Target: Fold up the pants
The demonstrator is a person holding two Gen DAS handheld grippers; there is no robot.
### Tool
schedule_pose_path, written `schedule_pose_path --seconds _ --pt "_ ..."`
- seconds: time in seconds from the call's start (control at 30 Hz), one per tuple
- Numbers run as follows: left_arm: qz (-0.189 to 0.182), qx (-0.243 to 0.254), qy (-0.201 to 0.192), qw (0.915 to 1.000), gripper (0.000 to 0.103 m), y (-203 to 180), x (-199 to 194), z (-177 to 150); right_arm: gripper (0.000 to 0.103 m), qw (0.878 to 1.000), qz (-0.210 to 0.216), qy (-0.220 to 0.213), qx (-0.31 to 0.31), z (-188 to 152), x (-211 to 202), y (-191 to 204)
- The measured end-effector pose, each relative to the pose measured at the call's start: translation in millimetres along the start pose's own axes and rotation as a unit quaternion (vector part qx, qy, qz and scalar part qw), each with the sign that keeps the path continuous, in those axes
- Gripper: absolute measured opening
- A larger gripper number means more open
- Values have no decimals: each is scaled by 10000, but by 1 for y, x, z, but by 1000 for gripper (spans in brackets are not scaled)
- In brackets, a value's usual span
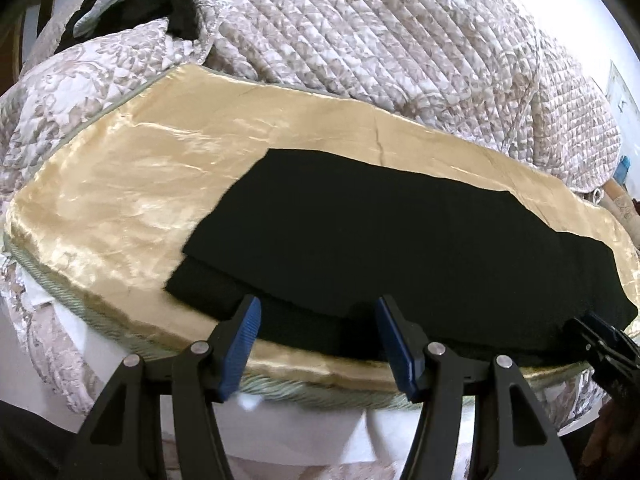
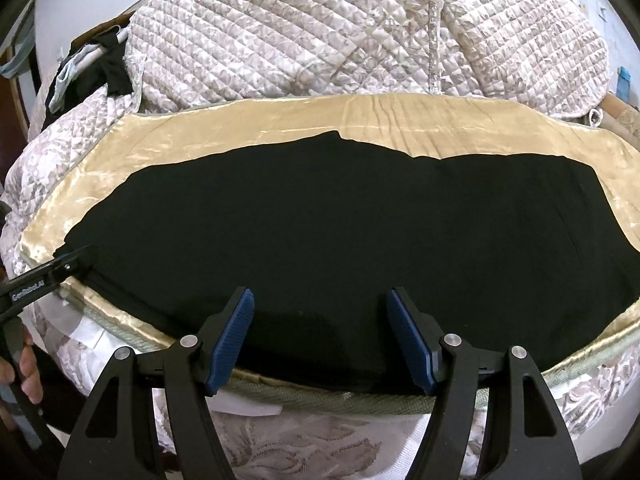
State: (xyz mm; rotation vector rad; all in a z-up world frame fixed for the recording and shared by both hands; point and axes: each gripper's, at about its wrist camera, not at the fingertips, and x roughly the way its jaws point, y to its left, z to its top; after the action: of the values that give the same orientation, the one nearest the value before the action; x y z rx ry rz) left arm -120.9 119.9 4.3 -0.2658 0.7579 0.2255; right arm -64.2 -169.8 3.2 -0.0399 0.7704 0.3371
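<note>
Since the pants (image 2: pixel 320 220) lie flat along the bed's (image 2: pixel 320 396) near edge, both my tongs, left (image 1: pixel 318 344) and right (image 2: pixel 320 340), hover wide and empty there for the next fold.

The black pants (image 2: pixel 320 232) cover most of the gold satin cloth (image 1: pixel 120 200) on the bed, lying flat and low, so a gripper can pass over them freely. Bare satin stays open toward the bed's left end and in a narrow strip along the far side. Behind that strip the bunched quilted bedspread (image 2: pixel 320 32) rises as a soft wall, blocking reach farther back. A dark and pale heap of clothes (image 1: pixel 132 4) sits at the far left corner. Along the near edge the left gripper (image 1: pixel 316 312) and the right gripper (image 2: pixel 320 304) stand apart with fingers spread.
</note>
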Motion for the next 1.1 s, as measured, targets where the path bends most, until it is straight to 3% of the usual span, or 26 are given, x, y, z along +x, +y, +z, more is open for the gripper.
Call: schedule_pose_path --seconds 0.47,0.73,0.9,0.93,1.0,1.1 --pt "-199 -826 -133 9963 63 43 -6 -7 69 9996 232 -53 121 3 -2 1" --pt "-743 -1465 -240 9861 64 59 1 -2 69 9995 241 -73 179 5 -3 1" --pt "-949 -1531 -323 9831 63 57 11 8 69 9995 246 -115 173 4 -6 3" --pt "-903 -1475 -304 9845 60 55 15 10 69 9995 245 -118 182 4 -6 2" --pt "-771 -1339 -239 9877 36 51 21 13 69 9994 249 -115 226 3 -6 1" --pt "-524 -1253 -97 9907 11 50 32 17 69 9991 262 -128 310 4 -7 -3"
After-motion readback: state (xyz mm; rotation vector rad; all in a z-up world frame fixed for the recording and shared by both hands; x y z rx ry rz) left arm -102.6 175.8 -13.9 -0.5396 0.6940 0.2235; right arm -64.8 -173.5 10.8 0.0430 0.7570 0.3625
